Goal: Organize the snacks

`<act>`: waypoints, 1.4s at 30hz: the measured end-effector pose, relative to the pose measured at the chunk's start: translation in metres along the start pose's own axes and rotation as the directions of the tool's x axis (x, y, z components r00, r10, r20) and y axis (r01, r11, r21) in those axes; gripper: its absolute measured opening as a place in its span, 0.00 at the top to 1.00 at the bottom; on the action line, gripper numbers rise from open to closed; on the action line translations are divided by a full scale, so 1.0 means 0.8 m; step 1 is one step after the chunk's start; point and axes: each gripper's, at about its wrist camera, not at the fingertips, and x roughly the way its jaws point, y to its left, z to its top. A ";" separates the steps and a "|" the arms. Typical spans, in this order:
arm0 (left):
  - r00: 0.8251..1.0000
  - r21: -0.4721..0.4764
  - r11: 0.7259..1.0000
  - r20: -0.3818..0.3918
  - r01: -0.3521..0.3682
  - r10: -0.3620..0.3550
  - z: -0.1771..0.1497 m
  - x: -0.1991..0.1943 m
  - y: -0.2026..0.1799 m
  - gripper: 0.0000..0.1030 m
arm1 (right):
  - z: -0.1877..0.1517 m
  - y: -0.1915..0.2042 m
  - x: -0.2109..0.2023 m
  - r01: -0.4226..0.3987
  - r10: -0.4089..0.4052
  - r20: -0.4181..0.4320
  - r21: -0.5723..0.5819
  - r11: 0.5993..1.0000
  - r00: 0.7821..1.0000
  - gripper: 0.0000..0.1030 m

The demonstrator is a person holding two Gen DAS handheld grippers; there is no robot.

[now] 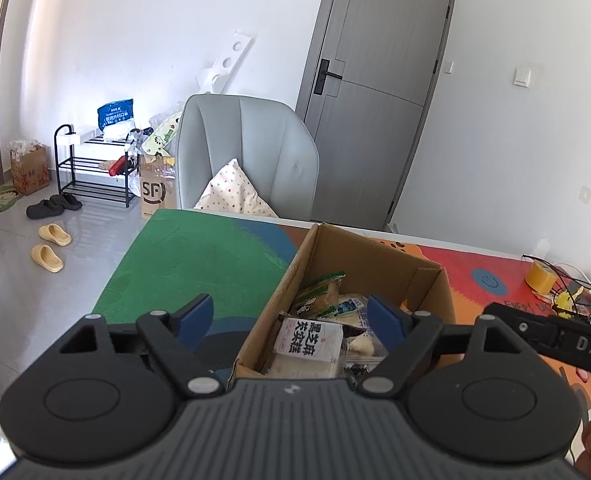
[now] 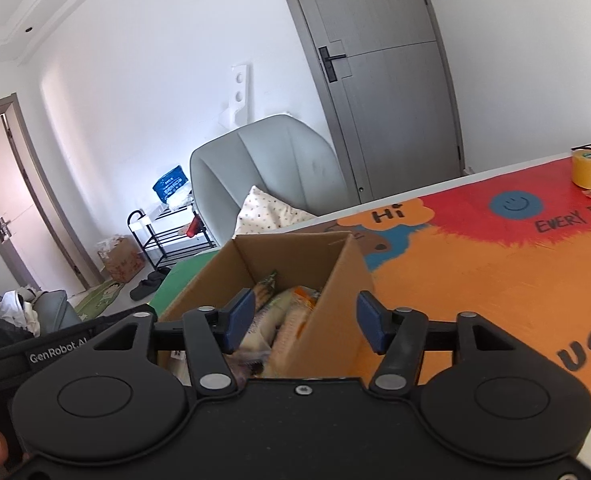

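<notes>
An open cardboard box [image 1: 375,264] [image 2: 287,256] stands on the colourful table mat [image 1: 199,256] [image 2: 475,280]. Inside it lie several snack packets: a white one with black lettering [image 1: 309,344], a green-and-white one [image 1: 319,292], and others seen as pale wrappers [image 2: 287,320]. My left gripper [image 1: 291,314] is open astride the box's left wall, one blue pad outside and one inside. My right gripper [image 2: 305,318] is open astride the box's right wall, with its left pad inside. Neither gripper's pads press on anything. The right gripper's body [image 1: 555,332] shows at the right edge of the left wrist view.
A yellow tape roll [image 1: 541,276] [image 2: 589,168] and tangled cables [image 1: 575,292] sit at the table's right end. Behind the table is a grey chair [image 1: 247,152] [image 2: 263,160] with a pillow, then a grey door [image 1: 375,80]. A shoe rack [image 1: 95,168] stands by the wall.
</notes>
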 end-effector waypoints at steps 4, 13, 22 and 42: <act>1.000 0.022 1.000 0.008 -0.010 0.010 -0.002 -0.009 -0.005 0.11 | -0.003 -0.007 -0.014 0.008 -0.008 0.005 0.002 1.000 1.000 0.36; 1.000 0.066 0.998 -0.007 0.024 -0.024 -0.014 -0.026 -0.019 0.09 | -0.008 -0.023 -0.048 0.044 -0.044 0.014 0.008 0.999 0.999 0.21; 0.997 0.116 0.990 -0.010 0.079 -0.078 -0.009 -0.048 -0.040 0.08 | -0.005 -0.040 -0.087 0.068 -0.068 0.054 0.006 0.998 0.996 0.00; 0.990 0.240 0.961 -0.011 0.138 -0.139 0.004 -0.116 -0.076 0.03 | -0.001 -0.051 -0.155 0.106 -0.106 0.077 -0.004 0.994 0.991 0.00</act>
